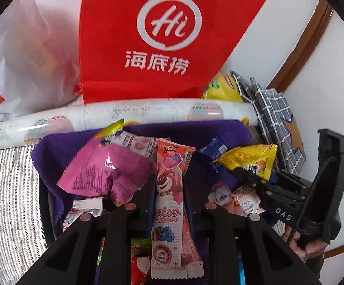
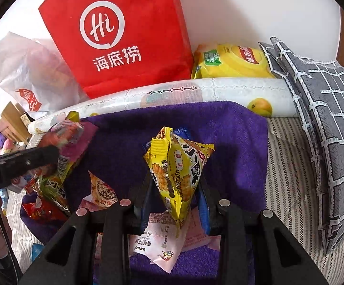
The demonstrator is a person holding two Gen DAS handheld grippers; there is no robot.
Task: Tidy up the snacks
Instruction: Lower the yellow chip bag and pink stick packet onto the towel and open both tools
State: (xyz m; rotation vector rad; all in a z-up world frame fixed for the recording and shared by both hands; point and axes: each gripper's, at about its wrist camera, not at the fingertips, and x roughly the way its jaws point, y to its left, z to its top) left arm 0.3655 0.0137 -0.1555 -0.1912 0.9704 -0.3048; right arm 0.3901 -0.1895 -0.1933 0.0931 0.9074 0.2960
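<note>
My left gripper [image 1: 168, 185] is shut on a long pink Lotso candy packet [image 1: 172, 204], held upright above a purple towel [image 1: 62, 147]. A pink crinkled packet [image 1: 105, 168] lies just left of it. My right gripper [image 2: 175, 187] is shut on a yellow snack packet [image 2: 179, 171] above the purple towel [image 2: 231, 142]. That packet [image 1: 250, 159] and the right gripper [image 1: 245, 175] show at the right of the left wrist view. The left gripper's arm [image 2: 17, 163] shows at the left of the right wrist view.
A red "Hi" paper bag [image 2: 114, 35], a white plastic bag [image 2: 26, 71] and a yellow chip bag [image 2: 233, 61] stand behind a rolled patterned mat [image 2: 195, 92]. A grey checked cloth [image 2: 326, 123] lies at the right. Loose snacks [image 2: 50, 190] lie on the towel's left.
</note>
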